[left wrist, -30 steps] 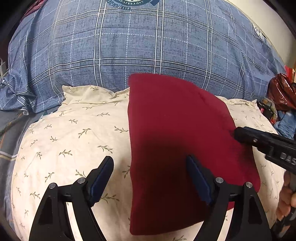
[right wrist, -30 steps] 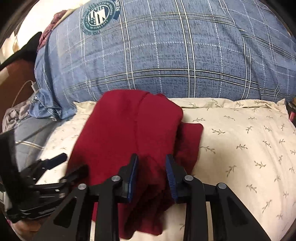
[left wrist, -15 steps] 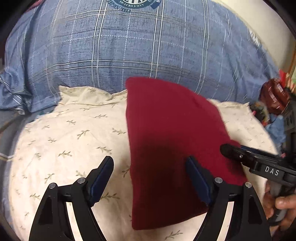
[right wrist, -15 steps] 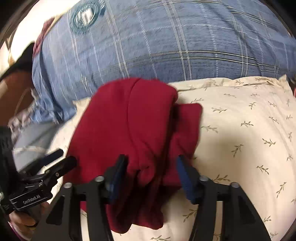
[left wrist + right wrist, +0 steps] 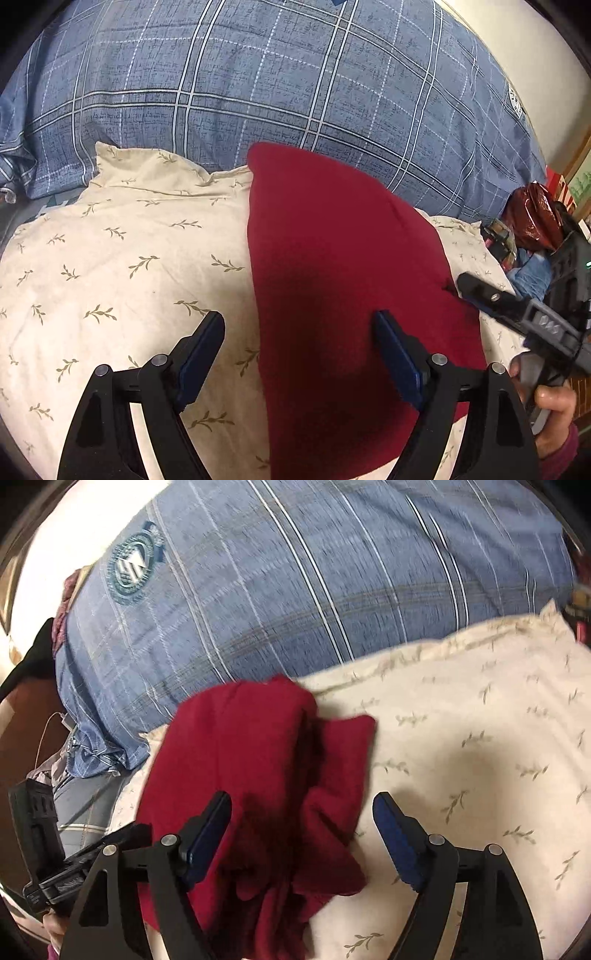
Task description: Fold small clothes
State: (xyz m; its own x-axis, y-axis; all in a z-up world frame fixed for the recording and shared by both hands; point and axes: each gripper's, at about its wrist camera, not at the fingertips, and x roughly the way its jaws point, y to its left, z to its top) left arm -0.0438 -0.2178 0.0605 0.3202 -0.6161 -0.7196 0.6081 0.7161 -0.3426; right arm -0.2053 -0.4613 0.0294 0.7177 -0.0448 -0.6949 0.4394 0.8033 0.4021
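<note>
Lay on cream pillow (image 5: 110,258): red garment (image 5: 343,295), long axis from 12 to 6 o'clock. Left claw (image 5: 299,354) wide open, empty, astride its left edge. Right claw (image 5: 301,834) wide open, empty, over bunched right side, nearer to loose flap.

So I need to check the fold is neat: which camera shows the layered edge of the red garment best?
The right wrist view: the red garment shows its bunched, overlapping layers there, though slightly blurred. The left wrist view shows only its smooth top face, with the layers hidden.
</note>
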